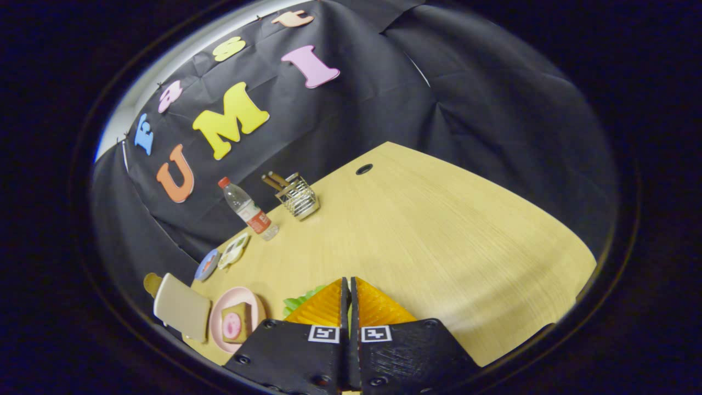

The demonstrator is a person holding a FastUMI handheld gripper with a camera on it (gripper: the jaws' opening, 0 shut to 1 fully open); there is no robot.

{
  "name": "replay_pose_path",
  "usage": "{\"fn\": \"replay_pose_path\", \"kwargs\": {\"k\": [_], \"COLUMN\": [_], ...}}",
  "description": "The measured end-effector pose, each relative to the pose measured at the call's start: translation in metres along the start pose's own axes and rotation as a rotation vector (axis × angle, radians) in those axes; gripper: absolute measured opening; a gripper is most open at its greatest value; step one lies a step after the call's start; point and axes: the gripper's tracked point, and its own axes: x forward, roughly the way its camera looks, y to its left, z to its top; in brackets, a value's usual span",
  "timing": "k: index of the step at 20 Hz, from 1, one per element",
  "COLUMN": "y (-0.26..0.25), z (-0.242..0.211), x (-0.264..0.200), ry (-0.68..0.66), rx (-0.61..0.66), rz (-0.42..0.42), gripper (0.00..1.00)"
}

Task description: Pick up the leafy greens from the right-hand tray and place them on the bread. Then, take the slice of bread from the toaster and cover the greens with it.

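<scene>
Fisheye riding on the tongs (349, 285), tilted, looking across table (439, 230) toward booth wall (466, 99)

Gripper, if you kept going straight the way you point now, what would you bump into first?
Probably nothing soon. The gripper, its fingers shut on the leafy greens, points across bare wooden table. Far beyond is the black cloth wall, though depth is hard to judge.
</scene>
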Motion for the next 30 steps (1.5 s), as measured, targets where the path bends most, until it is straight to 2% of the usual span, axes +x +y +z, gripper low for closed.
{"fn": "replay_pose_path", "kwargs": {"k": [6,14,19,23,27,30], "y": [0.067,0.187,0.262,0.298,0.309,0.295], "z": [0.013,-0.002,-0.042,-0.074,-0.1,-0.108], "x": [-0.036,-0.071,-0.055,-0.035,-0.014,0.002], "ry": [-0.057,-0.102,-0.081,-0.077,-0.035,-0.02], "rx": [0.055,0.012,-0.001,0.026,0.101,0.133], "rz": [0.134,0.291,0.375,0.421,0.448,0.427], "gripper": [0.0,0.0,0.0,0.0,0.0,0.0]}}
